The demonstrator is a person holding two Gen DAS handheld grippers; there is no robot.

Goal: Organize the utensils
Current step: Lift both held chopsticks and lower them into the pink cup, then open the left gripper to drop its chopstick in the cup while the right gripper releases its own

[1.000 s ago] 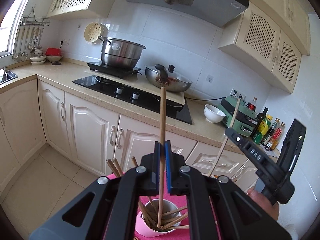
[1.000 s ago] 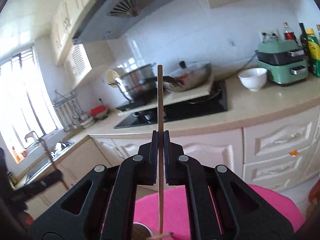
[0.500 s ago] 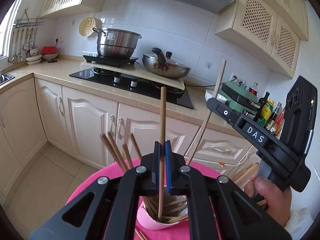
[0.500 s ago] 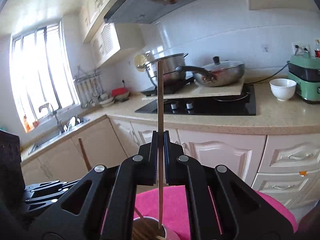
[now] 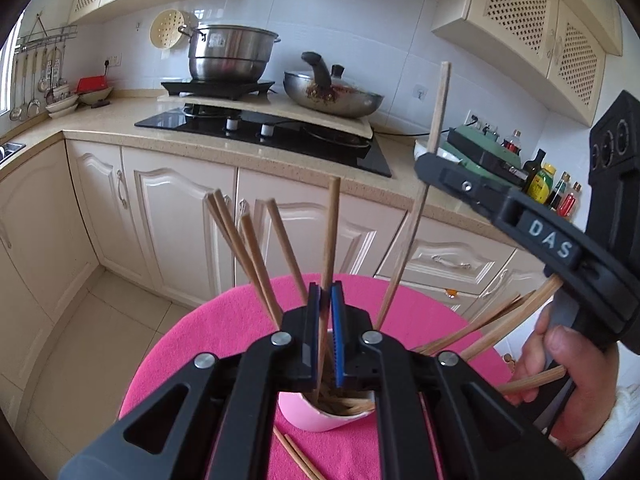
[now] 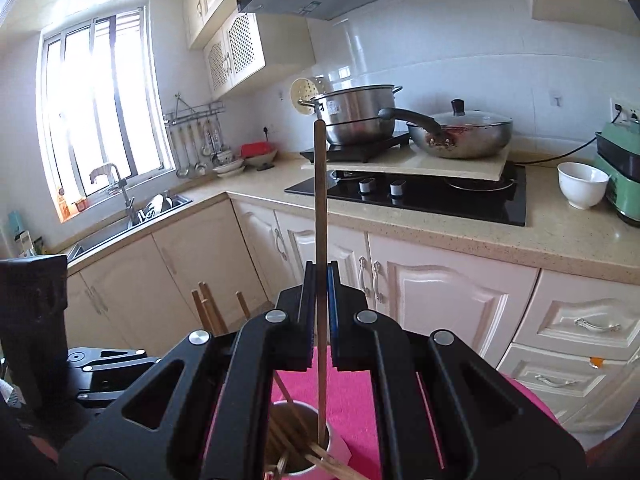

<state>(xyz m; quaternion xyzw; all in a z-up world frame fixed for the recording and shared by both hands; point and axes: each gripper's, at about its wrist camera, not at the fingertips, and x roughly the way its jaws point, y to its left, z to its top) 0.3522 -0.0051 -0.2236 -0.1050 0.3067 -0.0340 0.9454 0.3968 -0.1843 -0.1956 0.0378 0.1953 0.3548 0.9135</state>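
Observation:
A pink cup [image 5: 308, 414] full of wooden chopsticks stands on a pink cloth [image 5: 208, 344]. My left gripper [image 5: 325, 304] sits right over the cup, its jaws a little apart around an upright chopstick [image 5: 331, 232] whose lower end is inside the cup. My right gripper [image 6: 321, 280] stands over the same cup [image 6: 338, 446] with its jaws slightly parted around another upright chopstick [image 6: 319, 200], tip in the cup. The right gripper also shows in the left wrist view [image 5: 430, 158], at the right. Two loose chopsticks [image 5: 298, 456] lie on the cloth by the cup.
A kitchen counter [image 5: 120, 120] runs behind with a black hob [image 5: 264, 132], a steel pot [image 5: 230, 54] and a lidded pan [image 5: 332, 96]. A white bowl [image 6: 582, 184], a green appliance [image 6: 620, 168] and bottles [image 5: 548, 182] stand at the right. A sink [image 6: 132, 216] lies under the window.
Both grippers have lowered toward the cup and the chopsticks have slid down into it. The jaws of both have eased apart around their chopsticks.

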